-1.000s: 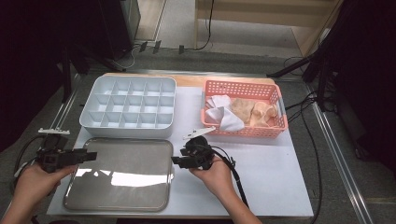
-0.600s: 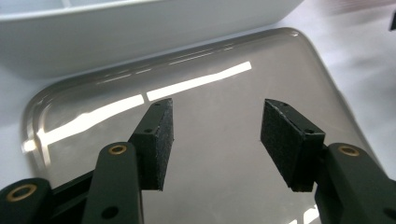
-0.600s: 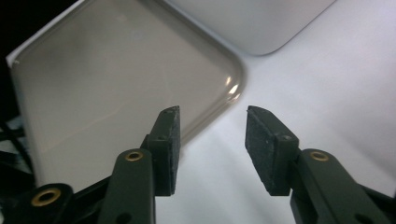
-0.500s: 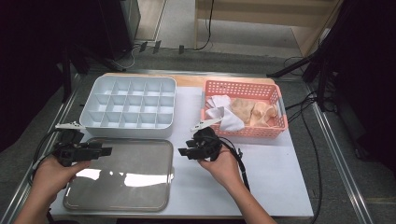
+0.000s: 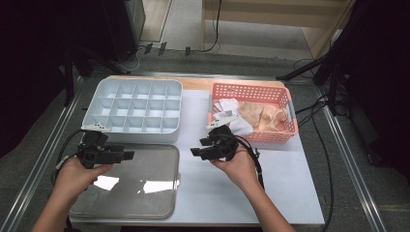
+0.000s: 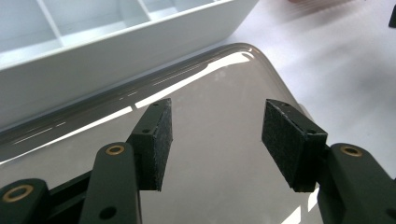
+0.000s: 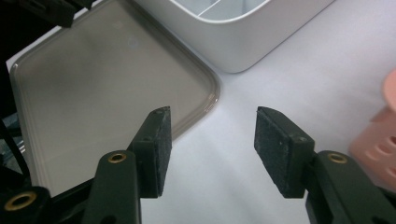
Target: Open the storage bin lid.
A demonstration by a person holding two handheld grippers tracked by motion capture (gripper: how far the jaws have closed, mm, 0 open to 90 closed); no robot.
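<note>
A white box (image 5: 133,108) divided into several compartments stands at the back left of the table. In front of it a clear grey lid (image 5: 140,191) lies flat. My left gripper (image 5: 128,154) hovers over the lid's far left part, open and empty; the left gripper view shows its gripper (image 6: 215,107) above the lid (image 6: 210,154) with the box wall (image 6: 93,60) beyond. My right gripper (image 5: 194,152) hangs just right of the lid, pointing left. Its jaws have just been opening, with nothing between them (image 7: 212,114), over the white mat near the lid's corner (image 7: 205,79).
A pink basket (image 5: 285,104) with white and beige cloth pieces stands at the back right, close behind my right hand. A white mat (image 5: 285,188) covers the table. Cables trail from both grippers. Metal rails run along the table's sides.
My left gripper has moved right, onto the lid's far left part. My right gripper has lifted away from the lid's right edge toward the basket, and its jaws stand wider.
</note>
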